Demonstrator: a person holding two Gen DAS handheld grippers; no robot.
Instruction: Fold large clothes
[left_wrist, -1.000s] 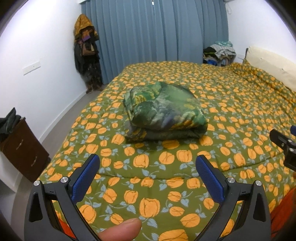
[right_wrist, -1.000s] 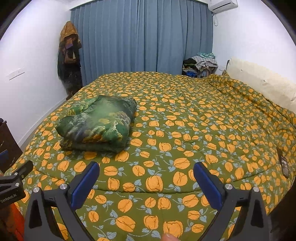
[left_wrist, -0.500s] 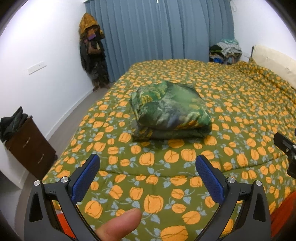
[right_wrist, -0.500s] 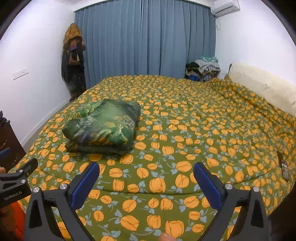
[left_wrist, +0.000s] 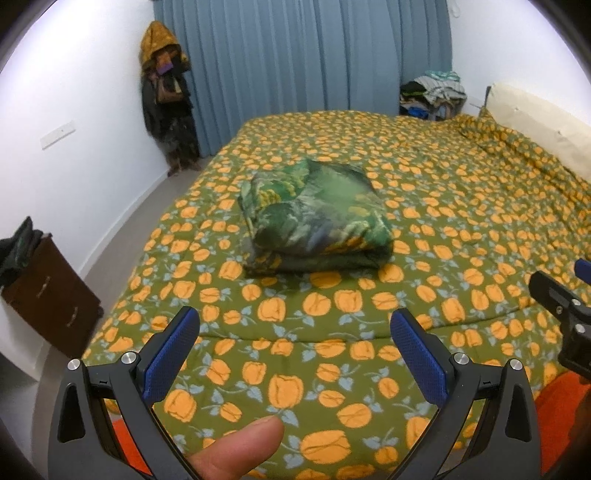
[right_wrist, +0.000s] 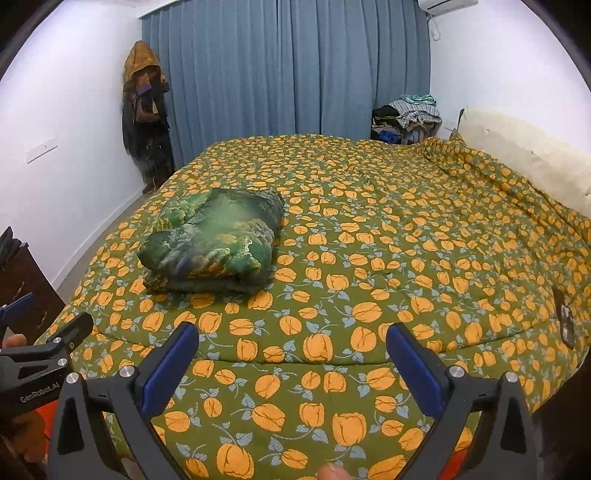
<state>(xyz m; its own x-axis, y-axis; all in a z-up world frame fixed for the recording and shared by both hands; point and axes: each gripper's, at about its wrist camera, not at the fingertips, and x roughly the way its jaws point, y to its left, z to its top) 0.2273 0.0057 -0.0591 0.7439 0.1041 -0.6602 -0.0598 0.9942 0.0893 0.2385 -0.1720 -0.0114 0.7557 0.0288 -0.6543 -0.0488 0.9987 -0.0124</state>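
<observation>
Both my left tongs (left_wrist: 294, 332) and right tongs (right_wrist: 291, 345) gape wide, empty. Folded green blanket (left_wrist: 314, 218), frame center, looks soft and bulky; I'd pinch its near edge.

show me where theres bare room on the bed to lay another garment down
Widest free patch: the bedspread between the folded green garment and the cream pillow. A bare strip also lies between the garment and the near bed edge. Avoid the phone by the right edge.
</observation>
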